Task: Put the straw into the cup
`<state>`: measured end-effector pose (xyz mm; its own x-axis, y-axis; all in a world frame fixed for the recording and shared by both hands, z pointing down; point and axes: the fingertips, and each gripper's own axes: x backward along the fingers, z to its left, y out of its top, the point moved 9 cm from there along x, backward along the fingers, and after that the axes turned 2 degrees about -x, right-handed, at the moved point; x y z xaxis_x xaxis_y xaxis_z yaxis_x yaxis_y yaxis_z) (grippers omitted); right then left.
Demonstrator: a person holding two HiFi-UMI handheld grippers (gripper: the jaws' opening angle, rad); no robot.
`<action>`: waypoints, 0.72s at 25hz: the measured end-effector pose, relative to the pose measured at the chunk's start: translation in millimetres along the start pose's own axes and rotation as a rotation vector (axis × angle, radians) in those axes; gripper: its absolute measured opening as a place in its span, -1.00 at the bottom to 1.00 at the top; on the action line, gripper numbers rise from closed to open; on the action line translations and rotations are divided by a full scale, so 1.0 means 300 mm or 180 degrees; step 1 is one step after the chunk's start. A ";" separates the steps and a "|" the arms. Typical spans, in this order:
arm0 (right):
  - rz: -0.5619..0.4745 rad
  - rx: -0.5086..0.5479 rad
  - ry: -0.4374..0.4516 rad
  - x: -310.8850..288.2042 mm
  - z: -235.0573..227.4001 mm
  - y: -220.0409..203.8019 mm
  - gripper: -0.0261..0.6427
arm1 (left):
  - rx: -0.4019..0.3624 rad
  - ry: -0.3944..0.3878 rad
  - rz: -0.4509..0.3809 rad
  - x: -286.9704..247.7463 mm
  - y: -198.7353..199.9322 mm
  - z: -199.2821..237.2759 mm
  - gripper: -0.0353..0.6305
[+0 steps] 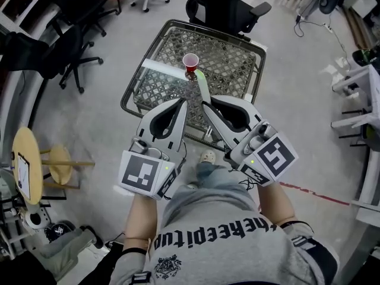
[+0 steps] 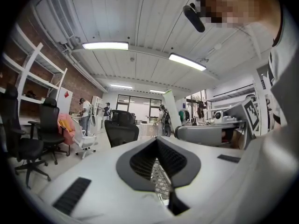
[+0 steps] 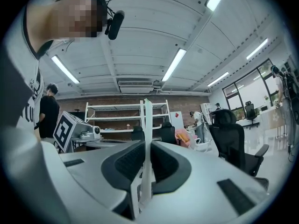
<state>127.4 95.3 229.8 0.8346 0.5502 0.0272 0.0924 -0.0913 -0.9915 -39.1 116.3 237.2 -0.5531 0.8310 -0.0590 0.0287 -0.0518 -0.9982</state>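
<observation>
A small red cup point(image 1: 190, 62) with a white inside stands upright on the wire-mesh cart point(image 1: 231, 52), just beyond both grippers' tips. My right gripper point(image 1: 206, 104) is shut on a pale straw point(image 1: 202, 83) that sticks out past its tips toward the cup. In the right gripper view the straw point(image 3: 146, 143) stands upright, clamped between the dark pads of the right gripper point(image 3: 147, 146). My left gripper point(image 1: 183, 102) sits close beside the right one. Its jaws point(image 2: 157, 141) meet at the tips with nothing between them, and the cup is hidden in the left gripper view.
A black office chair point(image 1: 222, 2) stands behind the cart and another point(image 1: 77, 58) at the left. A round wooden stool point(image 1: 59, 162) and a round yellow tabletop point(image 1: 27, 165) are at my left. White shelving point(image 1: 362, 82) lines the right side.
</observation>
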 end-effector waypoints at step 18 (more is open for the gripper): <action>-0.0052 -0.0128 0.0108 -0.061 -0.218 -0.016 -0.76 | 0.0056 0.0023 0.0065 -0.208 -0.023 0.048 -0.84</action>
<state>147.1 31.3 242.4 0.8506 0.5235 0.0484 0.1275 -0.1162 -0.9850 -16.8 56.8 247.9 -0.5466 0.8336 -0.0795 0.0254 -0.0784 -0.9966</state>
